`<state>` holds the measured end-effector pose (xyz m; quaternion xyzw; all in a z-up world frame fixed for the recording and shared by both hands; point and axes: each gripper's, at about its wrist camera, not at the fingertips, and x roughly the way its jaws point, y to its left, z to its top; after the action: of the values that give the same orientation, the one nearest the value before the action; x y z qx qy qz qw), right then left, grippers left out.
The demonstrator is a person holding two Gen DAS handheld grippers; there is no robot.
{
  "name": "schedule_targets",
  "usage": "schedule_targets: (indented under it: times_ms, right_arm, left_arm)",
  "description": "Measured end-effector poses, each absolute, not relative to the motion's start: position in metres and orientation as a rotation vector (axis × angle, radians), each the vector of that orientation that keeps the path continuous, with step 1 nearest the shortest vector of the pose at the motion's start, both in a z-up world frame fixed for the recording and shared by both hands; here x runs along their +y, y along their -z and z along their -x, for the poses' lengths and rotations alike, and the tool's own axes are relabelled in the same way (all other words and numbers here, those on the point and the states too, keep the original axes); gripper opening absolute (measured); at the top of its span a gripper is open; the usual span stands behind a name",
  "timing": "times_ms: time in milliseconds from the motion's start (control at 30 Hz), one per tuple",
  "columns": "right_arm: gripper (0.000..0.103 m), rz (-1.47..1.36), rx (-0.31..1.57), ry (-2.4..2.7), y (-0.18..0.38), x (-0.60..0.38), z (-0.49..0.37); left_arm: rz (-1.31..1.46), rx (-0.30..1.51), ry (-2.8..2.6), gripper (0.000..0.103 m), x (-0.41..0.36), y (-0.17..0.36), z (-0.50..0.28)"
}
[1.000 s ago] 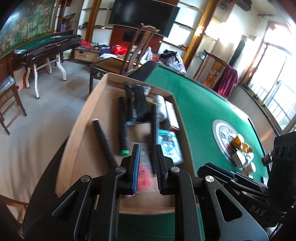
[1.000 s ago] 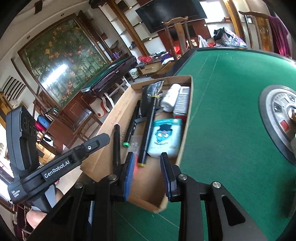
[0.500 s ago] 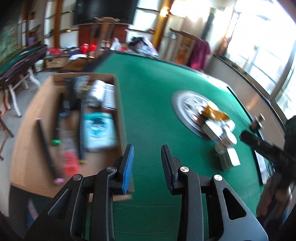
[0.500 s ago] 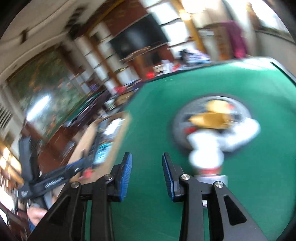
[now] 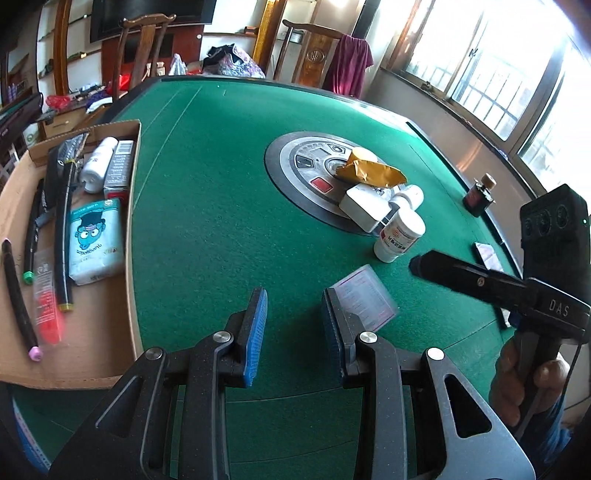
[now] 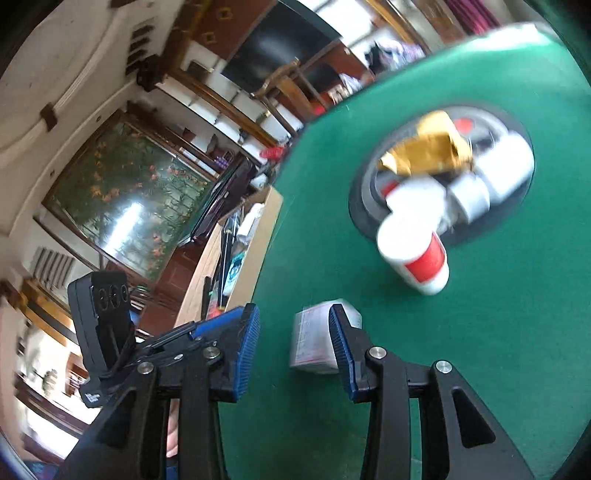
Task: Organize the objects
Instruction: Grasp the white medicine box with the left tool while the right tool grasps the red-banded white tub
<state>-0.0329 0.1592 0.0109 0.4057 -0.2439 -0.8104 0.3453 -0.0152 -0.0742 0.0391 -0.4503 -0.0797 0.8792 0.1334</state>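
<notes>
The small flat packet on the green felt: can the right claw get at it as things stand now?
Probably yes. The packet lies flat just ahead of the right claw, whose jaws have been opening and are empty. The white bottle stands beyond it, apart.

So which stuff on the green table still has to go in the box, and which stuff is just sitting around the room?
For the tidying job:
- cardboard box
- white bottle
- white box
- yellow packet
- flat packet

Just lying about:
- wooden chairs
- maroon cloth
- TV
- small dark bottle, possibly
</notes>
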Motion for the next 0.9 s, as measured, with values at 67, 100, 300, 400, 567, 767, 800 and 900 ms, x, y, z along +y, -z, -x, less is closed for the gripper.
schedule_targets:
  times_ms: [67,100,300,400,567,767,800,900]
  right_arm:
    - [0.04,-1.032,-0.644,2.173,-0.013,0.168,0.033]
    - [0.041,-1.03,-0.639,2.207,-0.015,0.171,0.033]
    - [0.041,-1.036,-0.625,2.247,-0.015,0.17,0.031]
    - [0.041,-1.034,-0.629,2.288,-0.017,0.174,0.029]
    - [0.041,-1.027,-0.643,2.301,-0.019,0.182,0.032]
    - [0.041,-0.999,-0.664,2.306,-0.023,0.186,0.03]
    - [0.042,-0.993,-0.67,2.312,-0.024,0.188,0.03]
    - [0.042,-0.988,-0.683,2.33,-0.026,0.192,0.03]
  left_arm:
    - [1.32,-0.276,-2.508,0.038,-0.076,-0.036,0.016]
    - [1.326,-0.308,-2.484,0.044,-0.077,-0.035,0.017]
    - [1.411,-0.526,-2.355,0.048,-0.083,-0.022,0.024]
    - [1.442,-0.651,-2.3,0.052,-0.082,-0.016,0.028]
    - [1.472,-0.744,-2.265,0.052,-0.065,-0.018,0.034]
    - [1.514,-0.642,-2.388,0.053,-0.037,-0.028,0.041]
    - [1.525,-0.598,-2.418,0.053,-0.031,-0.031,0.043]
    - [1.563,-0.466,-2.5,0.053,-0.016,-0.031,0.046]
